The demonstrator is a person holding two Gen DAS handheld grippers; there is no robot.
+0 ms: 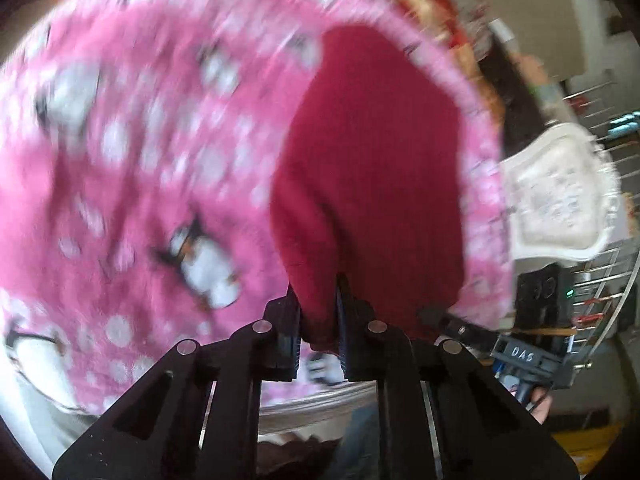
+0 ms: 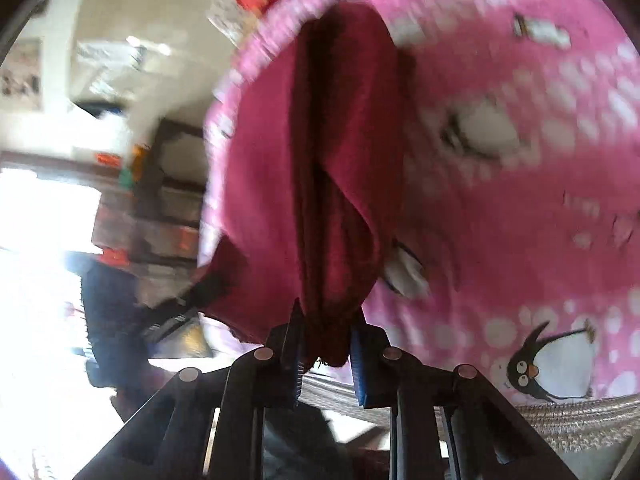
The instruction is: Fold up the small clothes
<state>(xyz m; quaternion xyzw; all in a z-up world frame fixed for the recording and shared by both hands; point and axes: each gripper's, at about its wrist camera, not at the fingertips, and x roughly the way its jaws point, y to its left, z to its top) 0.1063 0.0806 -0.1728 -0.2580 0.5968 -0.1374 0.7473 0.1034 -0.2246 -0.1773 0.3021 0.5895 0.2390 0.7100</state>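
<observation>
- The left gripper (image 1: 318, 320) has its two black jaws clamped on a bunched edge of a dark crimson fleece garment (image 1: 372, 160), with the cloth pinched between the ribbed pads.
- The right gripper (image 2: 326, 340) has its jaws pressed together on another gathered corner of the same crimson garment (image 2: 340, 200); here the cloth hangs in deep folds, and its lowest tip pokes out below the pads.
- The garment lies spread over a pink fleece blanket printed with white dots and penguins (image 1: 140, 160), and reaches from both grippers toward the blanket's far edge.
- Both views are blurred, so the garment's shape and its kind cannot be made out.
- In the left wrist view the right gripper's black body (image 1: 532, 344) shows at the right edge, beside the crimson cloth.
- A knitted grey cover (image 2: 560, 420) shows under the blanket's near edge.
- Past the blanket stands a white ornate tray-like piece (image 1: 560, 196) and a metal wire rack (image 1: 600, 280).
- Pale walls and dark shelving (image 2: 168, 200) fill the background; a window glare washes out the left of the right wrist view.
</observation>
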